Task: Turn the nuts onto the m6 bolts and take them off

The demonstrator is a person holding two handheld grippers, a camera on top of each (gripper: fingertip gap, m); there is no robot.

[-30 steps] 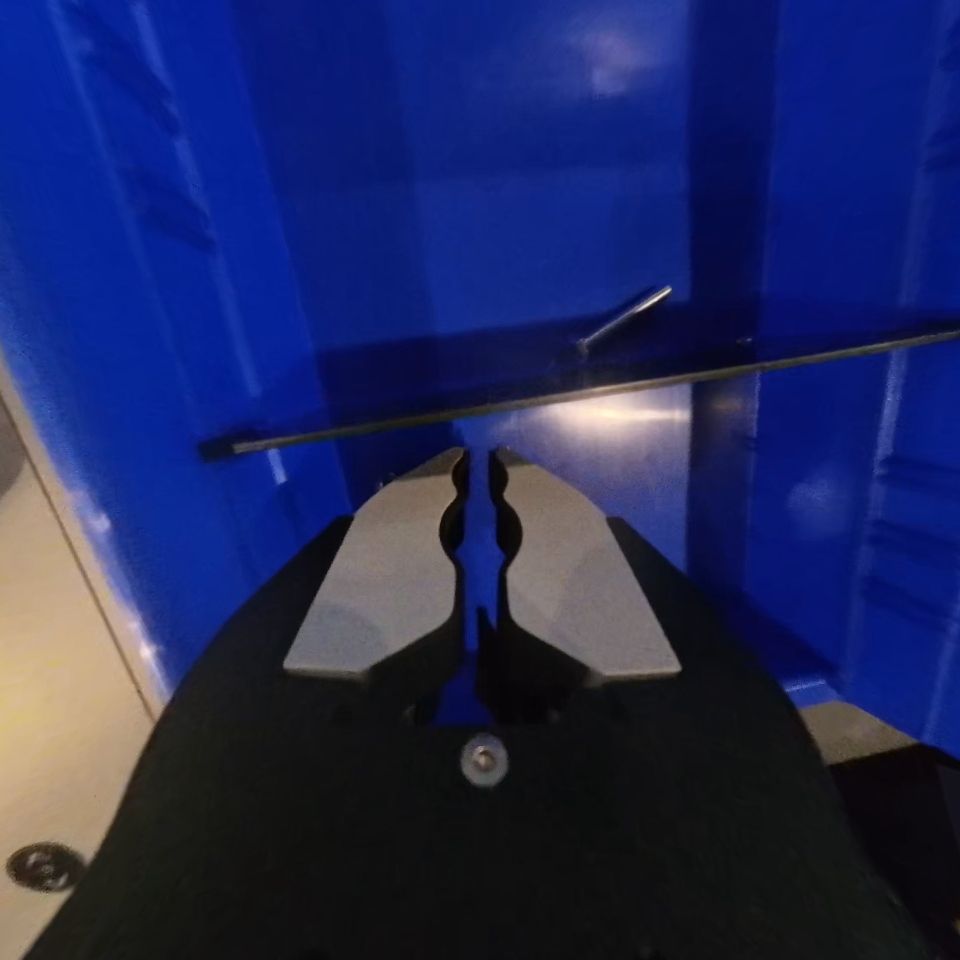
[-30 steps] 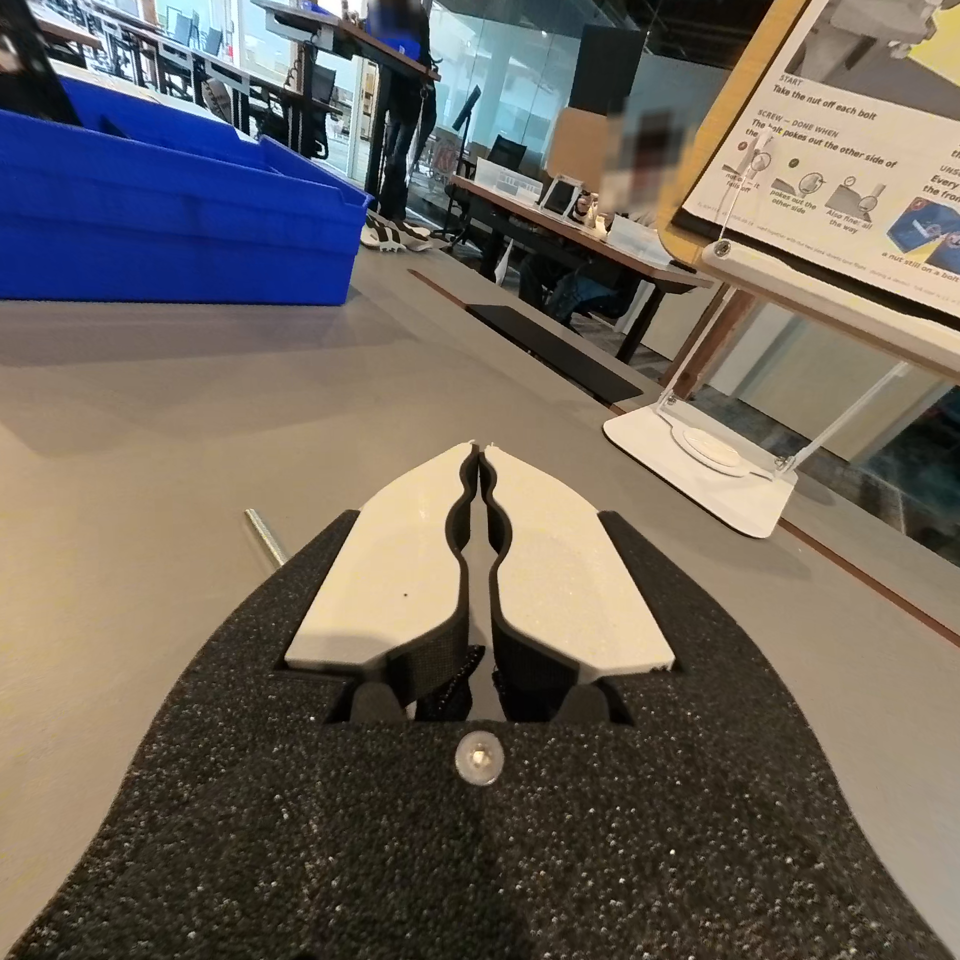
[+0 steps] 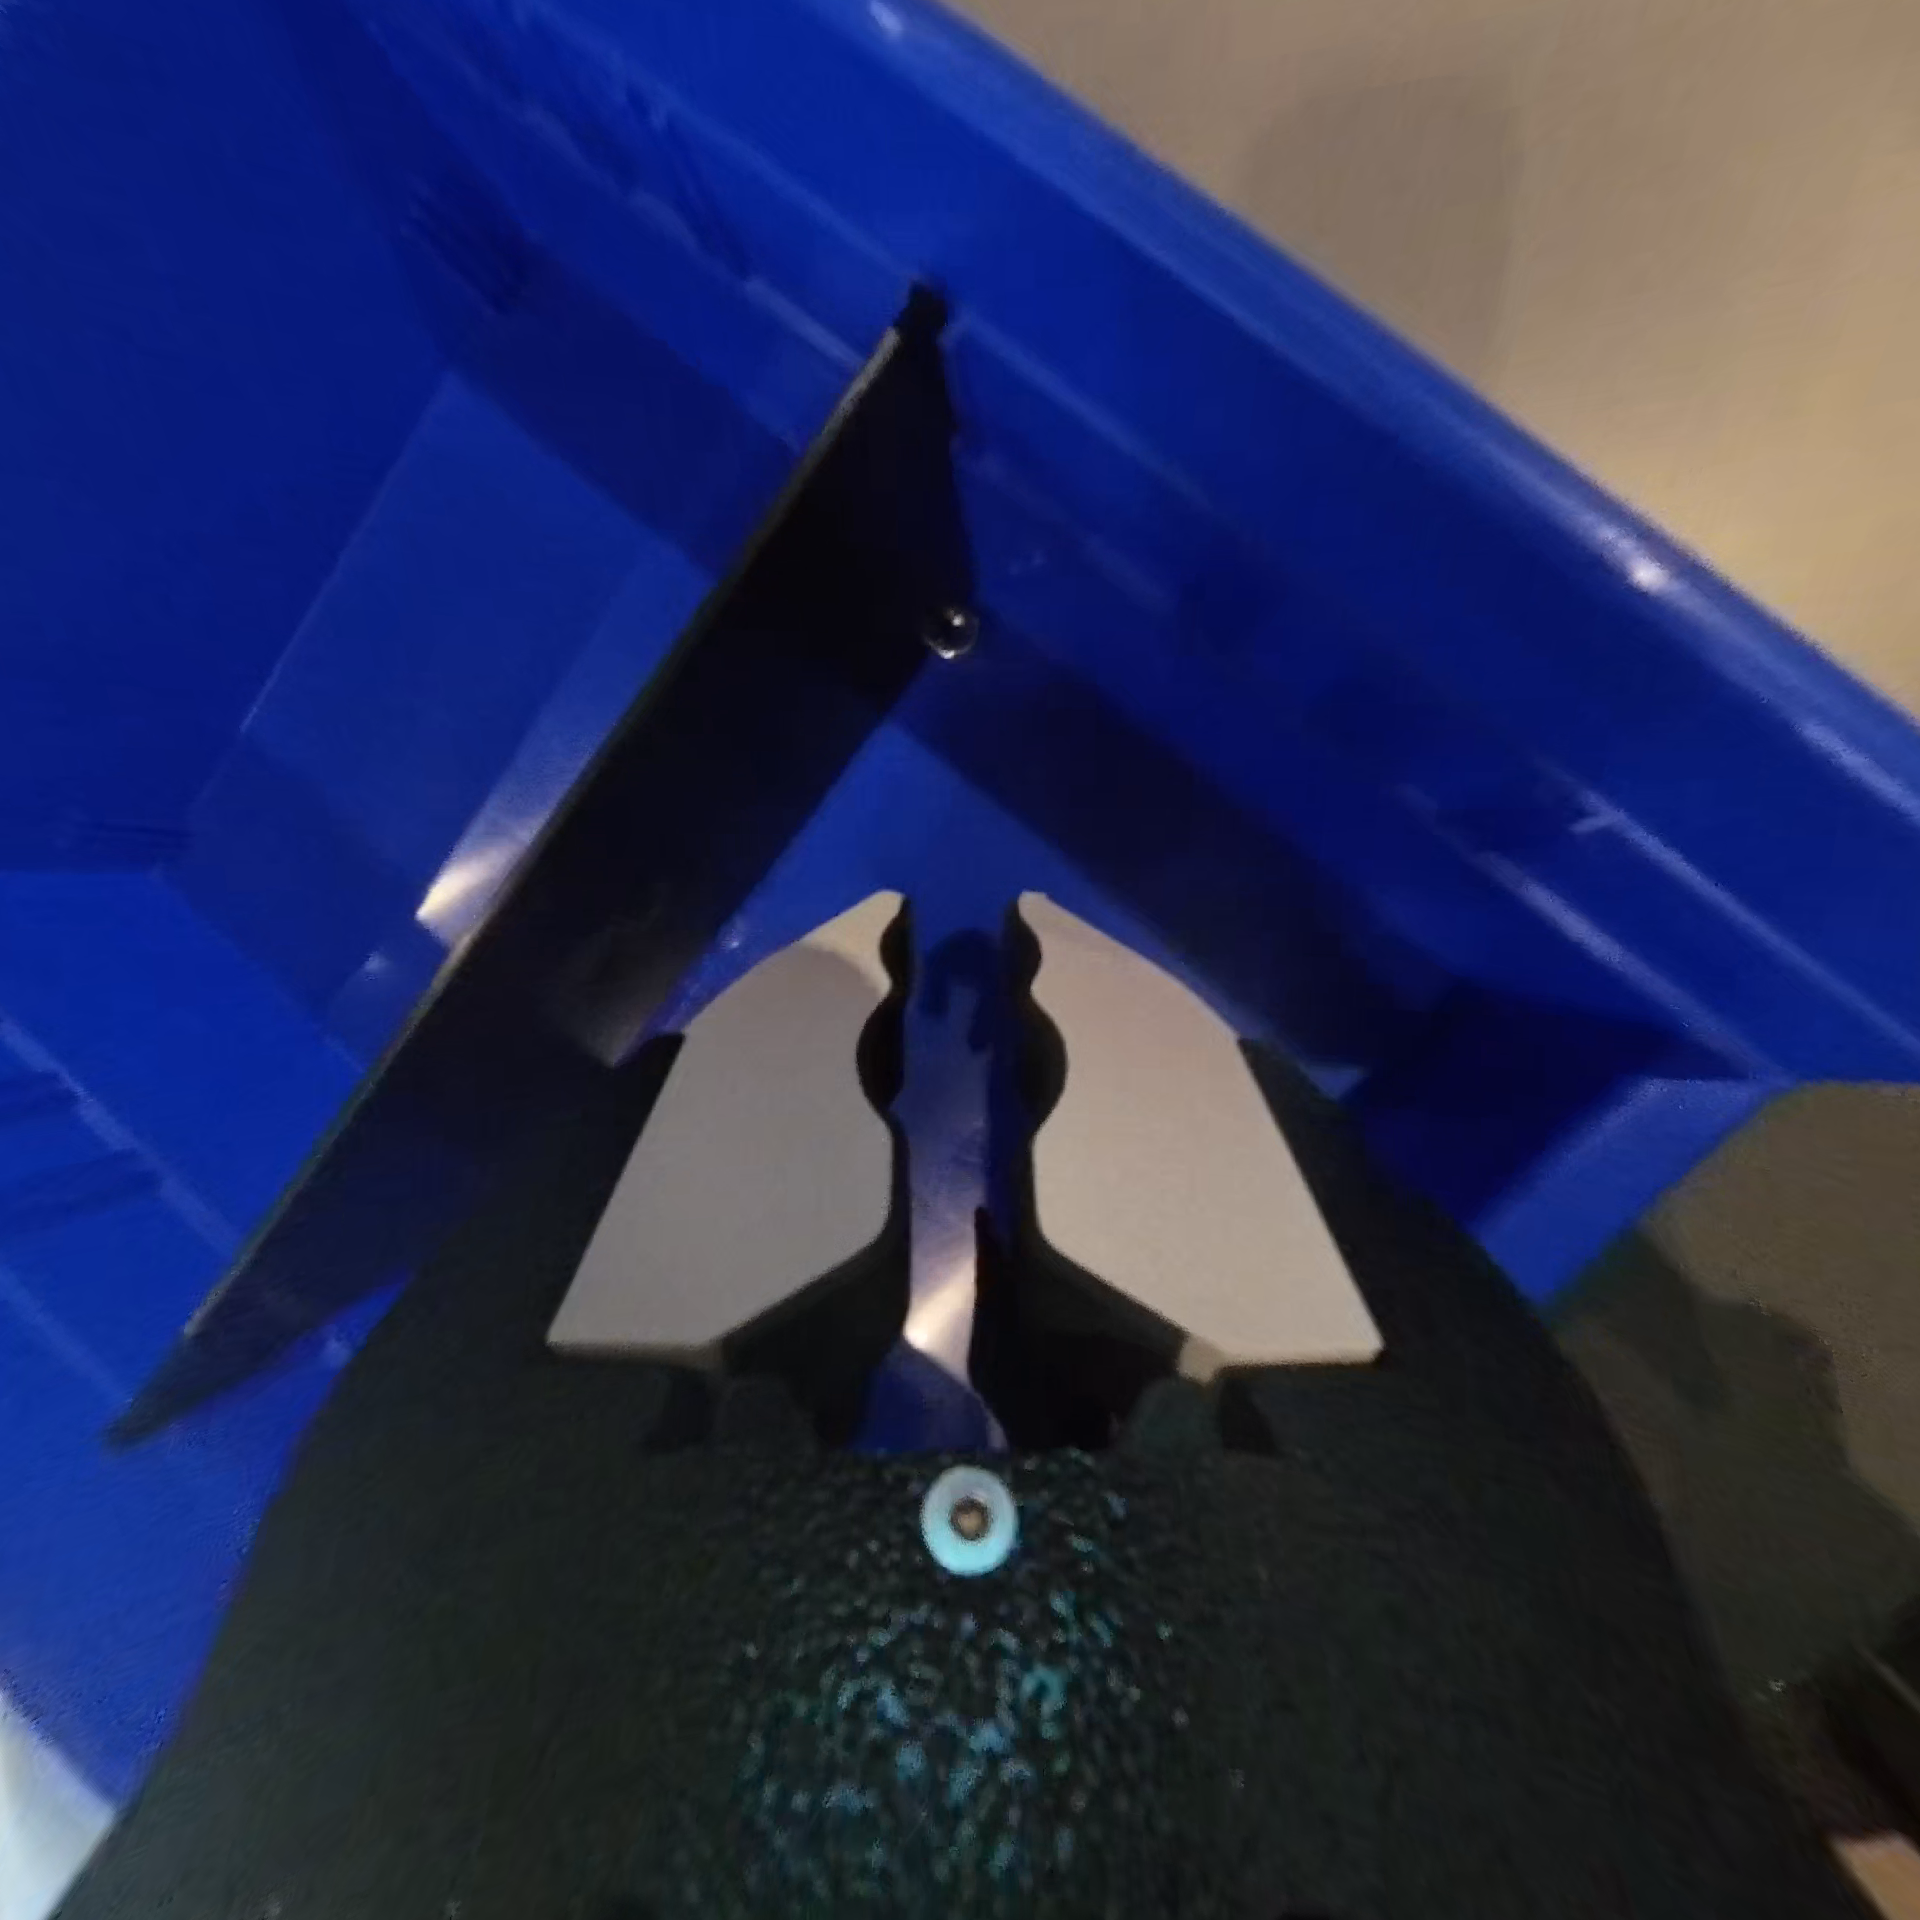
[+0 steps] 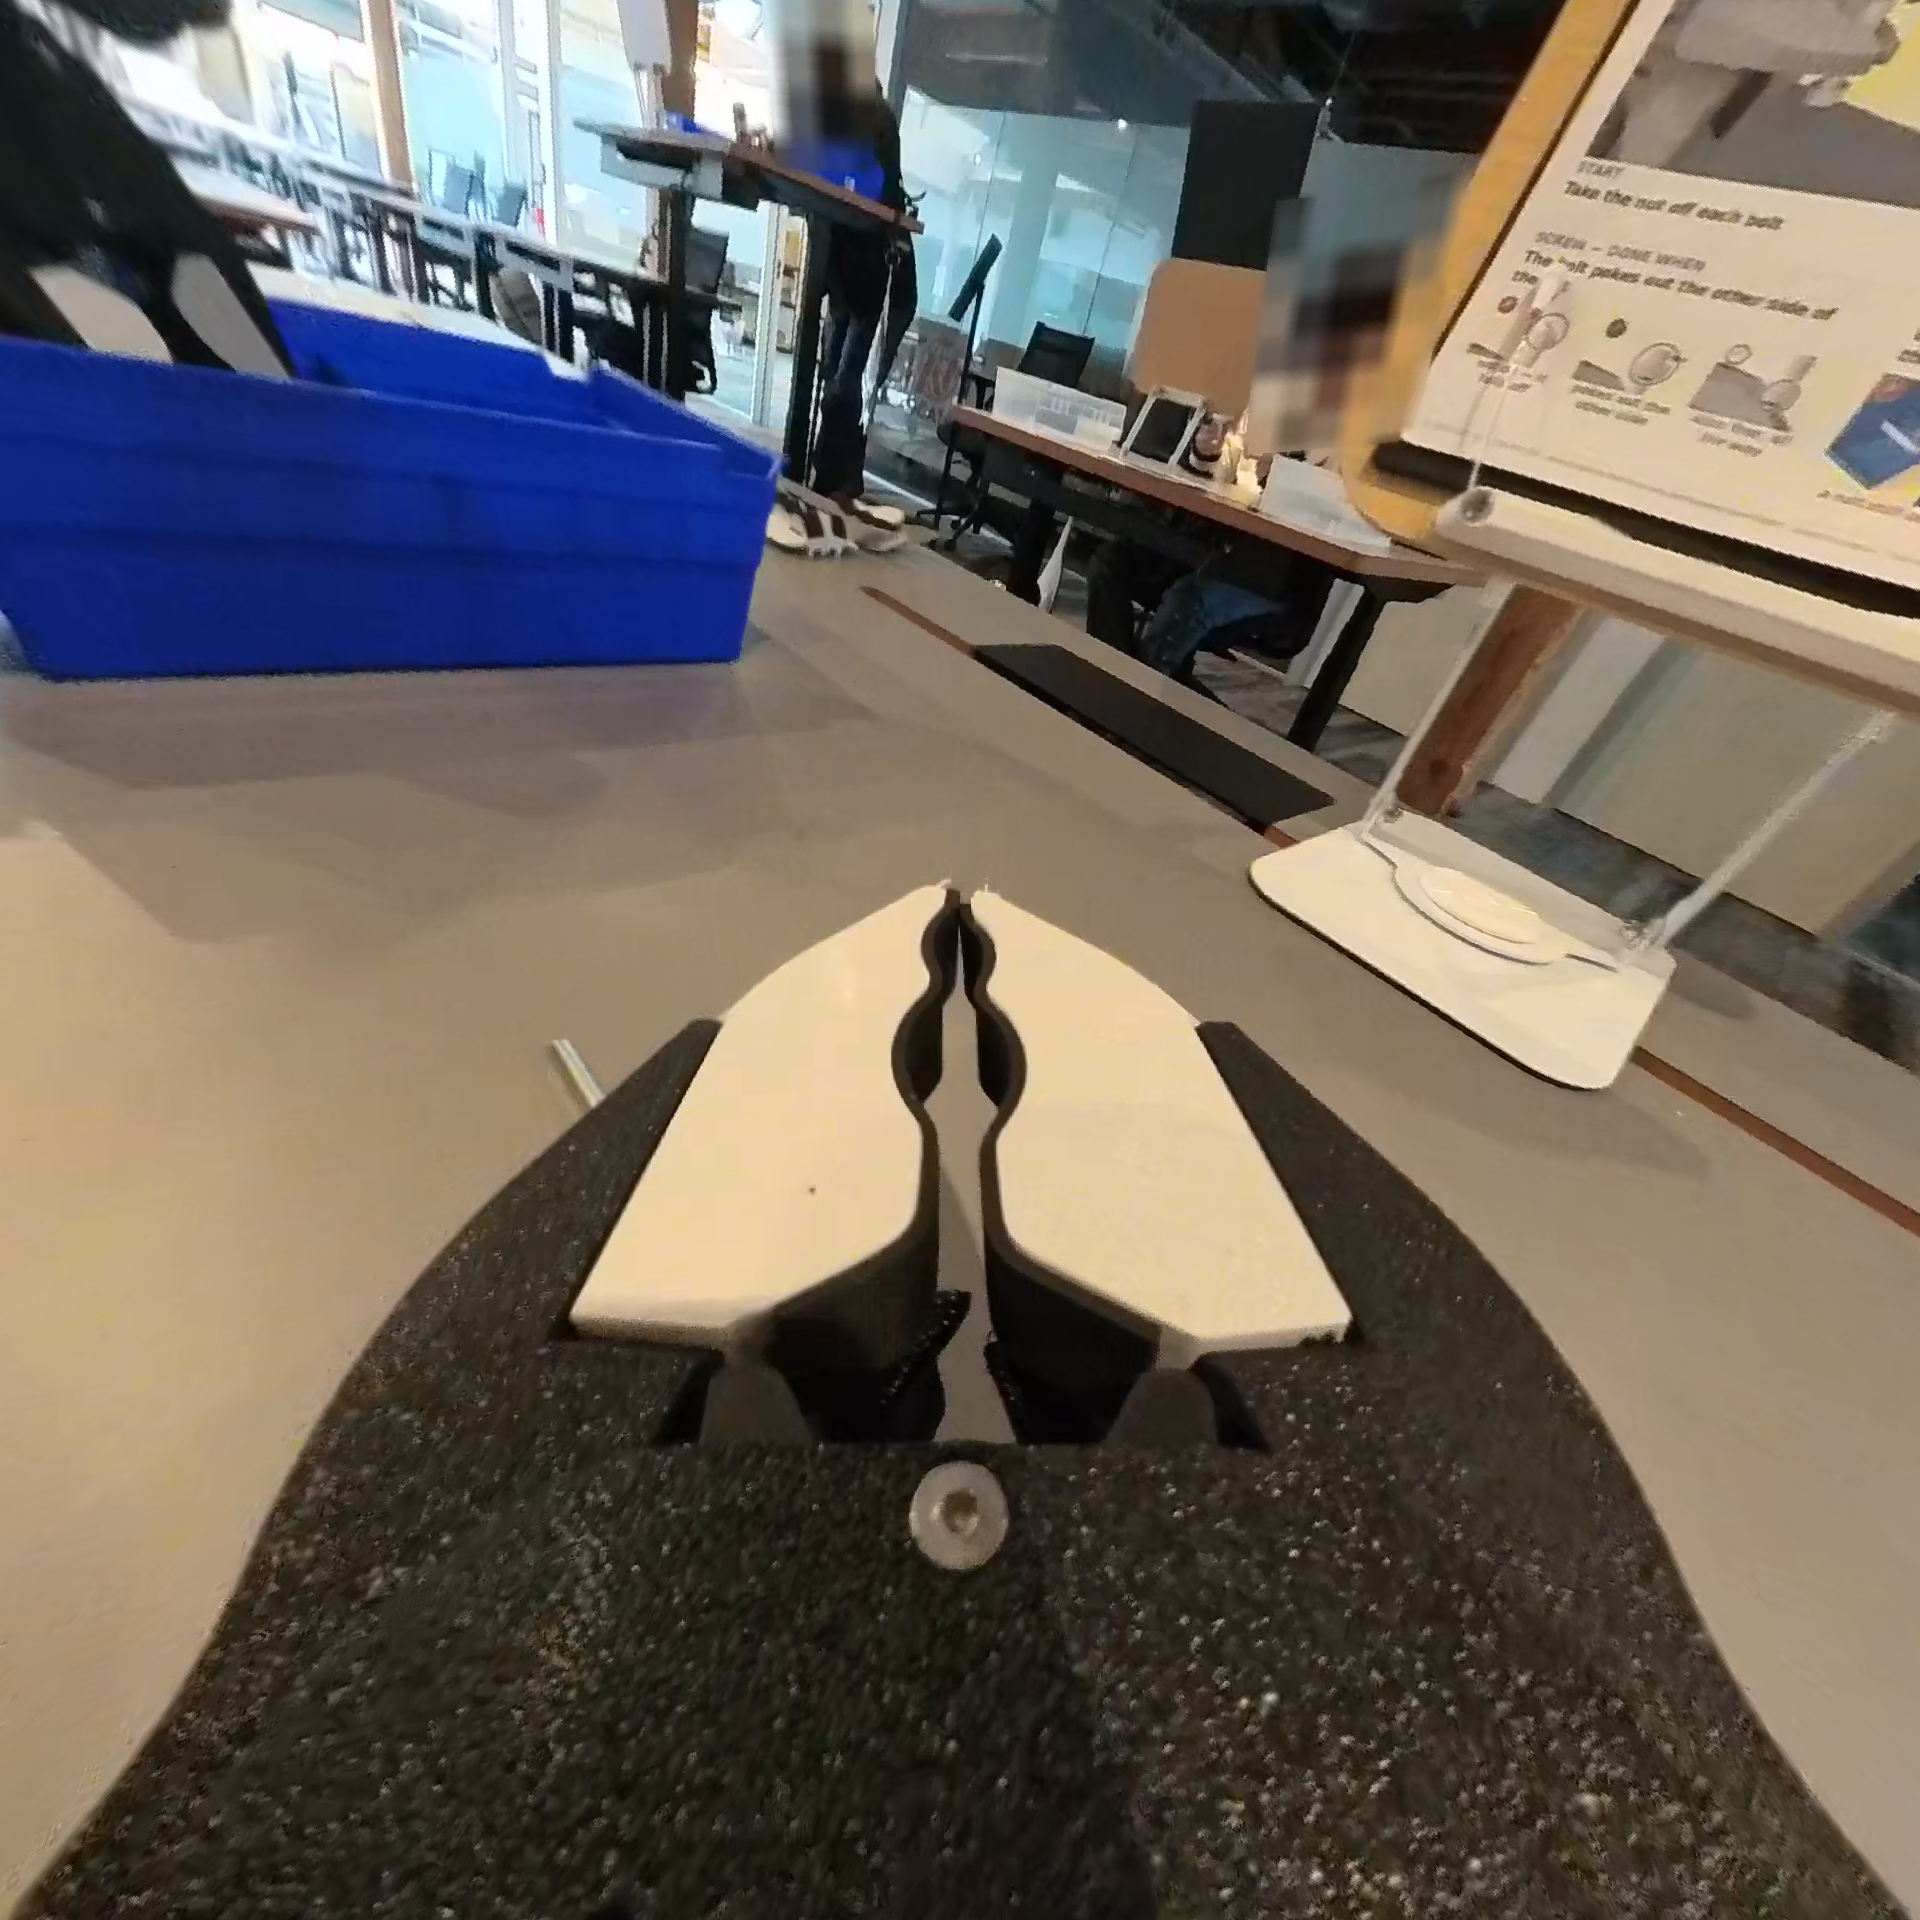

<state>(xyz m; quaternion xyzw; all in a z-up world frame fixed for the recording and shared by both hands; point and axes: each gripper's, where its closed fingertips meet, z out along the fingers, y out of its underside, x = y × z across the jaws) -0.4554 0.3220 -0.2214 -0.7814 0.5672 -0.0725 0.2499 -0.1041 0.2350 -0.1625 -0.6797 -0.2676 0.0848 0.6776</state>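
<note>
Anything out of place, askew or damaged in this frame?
One thing: a bolt lies loose on the grey table, outside the blue bin, partly hidden beside the shut right hand-held gripper. The black divider sits seated in its wall slot. No damage shows.

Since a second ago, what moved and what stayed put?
The left gripper swung round inside the blue bin and now faces the black divider edge-on; its fingers parted a little and hold nothing. The right gripper stayed shut over the grey table, the bolt beside it.
</note>
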